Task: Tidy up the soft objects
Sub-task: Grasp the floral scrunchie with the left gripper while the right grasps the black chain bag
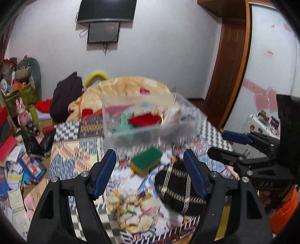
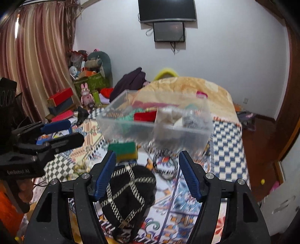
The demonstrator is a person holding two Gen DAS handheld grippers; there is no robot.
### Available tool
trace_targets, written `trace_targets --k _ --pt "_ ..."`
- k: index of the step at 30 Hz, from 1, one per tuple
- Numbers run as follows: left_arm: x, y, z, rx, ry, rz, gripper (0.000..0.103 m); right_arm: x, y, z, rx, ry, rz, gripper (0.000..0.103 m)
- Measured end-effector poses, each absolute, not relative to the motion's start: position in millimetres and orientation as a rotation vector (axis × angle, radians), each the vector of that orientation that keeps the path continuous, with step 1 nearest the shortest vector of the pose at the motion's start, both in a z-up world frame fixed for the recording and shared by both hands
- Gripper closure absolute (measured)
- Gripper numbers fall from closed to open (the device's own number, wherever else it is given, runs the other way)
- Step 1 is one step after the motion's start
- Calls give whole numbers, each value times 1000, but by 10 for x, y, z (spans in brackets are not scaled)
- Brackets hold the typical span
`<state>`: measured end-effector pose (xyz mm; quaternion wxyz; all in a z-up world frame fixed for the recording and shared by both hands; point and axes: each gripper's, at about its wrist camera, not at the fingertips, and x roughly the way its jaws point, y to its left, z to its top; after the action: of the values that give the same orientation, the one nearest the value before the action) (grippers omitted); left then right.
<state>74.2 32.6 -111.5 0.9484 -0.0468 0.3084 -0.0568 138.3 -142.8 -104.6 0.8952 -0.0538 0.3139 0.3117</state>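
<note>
A clear plastic bin [image 1: 150, 120] [image 2: 155, 122] sits on the patterned bed and holds red, teal and grey soft items. In front of it lies a green and yellow sponge [image 1: 146, 162] [image 2: 124, 151]. A black knit hat with a pale lattice [image 1: 178, 185] [image 2: 127, 195] lies nearer. A cream patterned cloth bundle [image 1: 135, 210] lies below my left gripper [image 1: 150, 170], which is open and empty above the bed. My right gripper [image 2: 147, 172] is open and empty, its left finger over the hat. A black and white cord loop [image 2: 165, 163] lies beside the hat.
A yellow quilt [image 1: 131, 88] and a dark garment [image 1: 67, 93] are piled behind the bin. Boxes, books and toys clutter the floor at the left [image 1: 22, 131]. A wardrobe [image 1: 232, 56] stands at the right, a screen [image 2: 166, 11] hangs on the wall.
</note>
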Motion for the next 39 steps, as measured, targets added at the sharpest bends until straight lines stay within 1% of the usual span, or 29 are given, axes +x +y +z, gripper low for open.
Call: trace_targets --k 8,13,17,21,22,23,24,26,27,28,29,31,32,34,37,39 --pt "716 423 -1604 -160 764 -87 29 1319 -1296 -1419 -120 792 683 37" --pt "667 430 -1813 -127 812 -52 29 1280 -1220 -1600 -127 867 711 37" --pt "635 443 -1975 -144 857 -47 29 1244 -1182 -1647 -146 889 732 37" --pt "594 431 -2018 -133 846 -32 29 1247 -1163 -1644 -149 892 739 37" --pt "590 428 -2027 -131 843 -29 29 1246 -1166 -1653 -149 894 741 38" --pt "582 421 -2035 -130 835 -27 29 1249 -1166 -1657 -148 893 741 41" --pt "576 414 -2039 -127 832 -26 30 1246 -1164 -1667 -147 894 742 49" --pt "548 396 -2041 -123 820 -20 36 1237 -1177 -1665 -149 886 739 60" --pt "538 390 -2038 -121 816 -18 43 1240 -1192 -1667 -138 890 747 70" --pt "529 385 -2031 -122 815 -20 49 1263 -1202 -1667 -128 895 752 78" --pt "524 394 -2024 -125 815 -24 53 1269 -1217 -1670 -115 900 758 80" --pt "537 427 -2011 -140 818 -38 64 1271 -1249 -1664 -98 898 760 84" --pt "530 435 -2007 -145 821 -45 67 1264 -1263 -1653 -96 893 759 85" --pt "545 443 -1993 -146 822 -52 76 1244 -1298 -1618 -93 882 758 87" --pt "535 443 -1944 -147 809 -60 83 1208 -1351 -1528 -87 852 760 87" --pt "531 437 -1873 -153 789 -68 84 1192 -1384 -1462 -76 833 762 88"
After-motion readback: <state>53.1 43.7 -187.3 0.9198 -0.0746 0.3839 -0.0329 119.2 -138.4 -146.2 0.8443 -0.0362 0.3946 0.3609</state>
